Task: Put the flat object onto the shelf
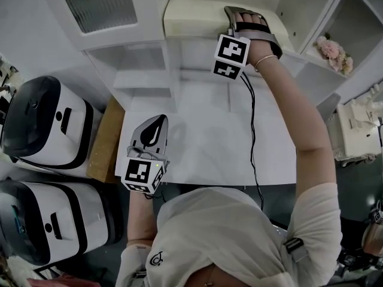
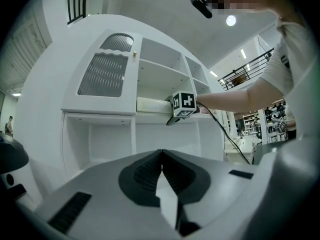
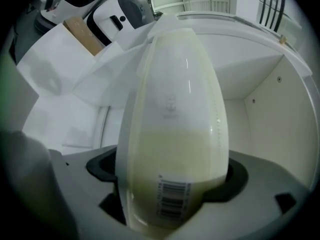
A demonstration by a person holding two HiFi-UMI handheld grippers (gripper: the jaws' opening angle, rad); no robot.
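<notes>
The flat object (image 1: 191,14) is a cream oblong tray with a barcode label, lying in the open middle compartment of the white cabinet shelf (image 1: 179,48). My right gripper (image 1: 240,15) reaches into that compartment at the tray's right end. In the right gripper view the tray (image 3: 172,114) fills the space between the jaws of the right gripper (image 3: 169,176), which stand wide, with a dark gap beside the left pad. My left gripper (image 1: 157,125) hovers low over the white table, shut and empty; its tips (image 2: 161,156) meet. From the left gripper view the tray (image 2: 150,104) rests on the shelf ledge.
Two white-and-black appliances (image 1: 42,124) (image 1: 36,220) stand at the left beside a brown board (image 1: 105,139). The white table (image 1: 203,148) lies before the cabinet. A black cable (image 1: 252,130) hangs from the right gripper. Pink flowers (image 1: 334,51) sit on a right-hand shelf.
</notes>
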